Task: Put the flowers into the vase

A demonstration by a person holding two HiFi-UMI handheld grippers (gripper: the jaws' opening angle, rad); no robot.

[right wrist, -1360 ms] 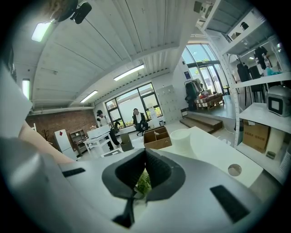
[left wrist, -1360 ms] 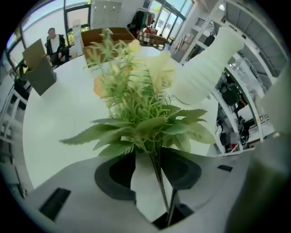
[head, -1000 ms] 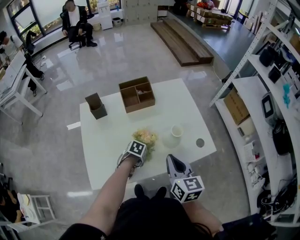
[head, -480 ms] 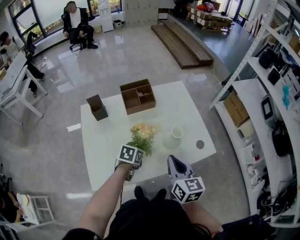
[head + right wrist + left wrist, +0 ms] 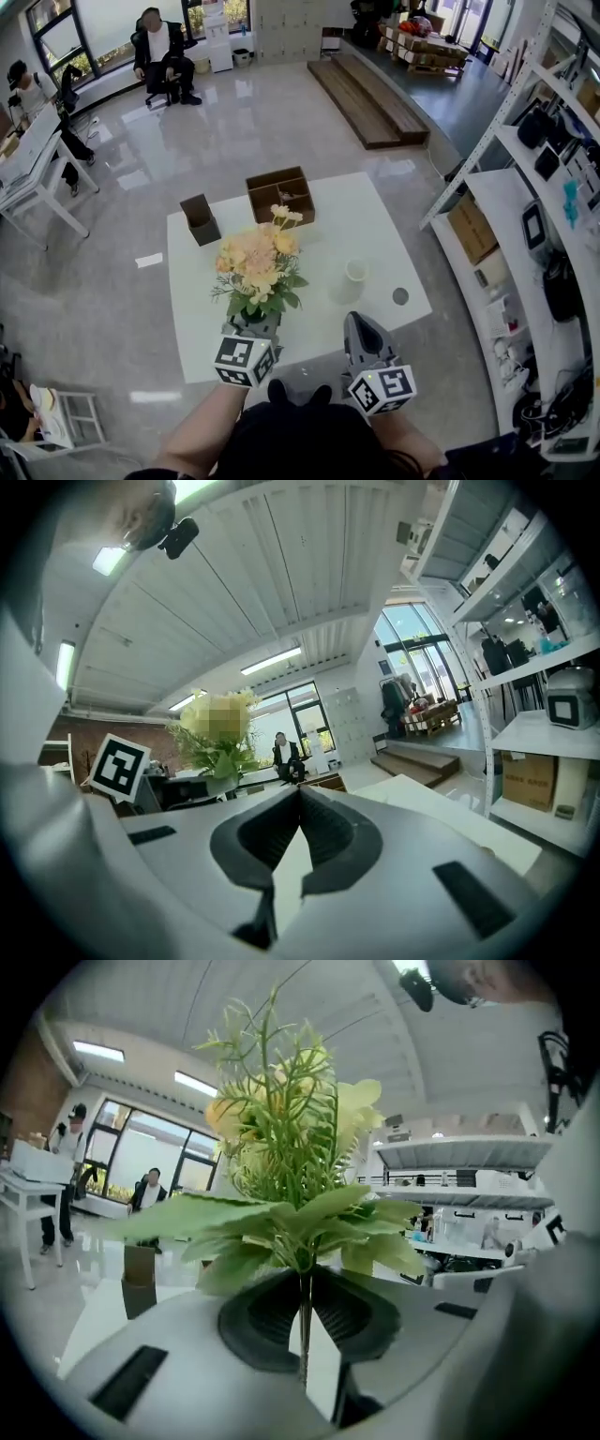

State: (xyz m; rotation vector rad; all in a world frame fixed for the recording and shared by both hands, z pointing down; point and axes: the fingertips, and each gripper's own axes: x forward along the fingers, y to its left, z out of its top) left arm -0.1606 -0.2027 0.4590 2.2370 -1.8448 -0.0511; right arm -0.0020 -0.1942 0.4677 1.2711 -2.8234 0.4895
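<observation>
A bunch of pale yellow and peach flowers (image 5: pixel 255 265) with green leaves stands upright above the white table (image 5: pixel 366 225), lifted off it. My left gripper (image 5: pixel 254 326) is shut on the thin green stem (image 5: pixel 304 1327), which runs between its dark pads (image 5: pixel 270 1316); the leaves and blooms (image 5: pixel 281 1129) fill that view. The white vase (image 5: pixel 352 278) stands on the table to the right of the flowers, apart from both grippers. My right gripper (image 5: pixel 358 323) hovers at the near edge, below the vase, shut with nothing in it (image 5: pixel 299 791). The right gripper view shows the flowers (image 5: pixel 219 726) to its left.
A brown divided box (image 5: pixel 281 194) and a small dark box (image 5: pixel 200 218) stand at the table's far side. A dark round spot (image 5: pixel 400 296) marks the table's right part. Shelving (image 5: pixel 525 234) runs along the right. A seated person (image 5: pixel 161 52) is far off.
My left gripper has lifted the flowers from lying low on the table and swung them upright, drawing back toward me. The right gripper rose slightly.
</observation>
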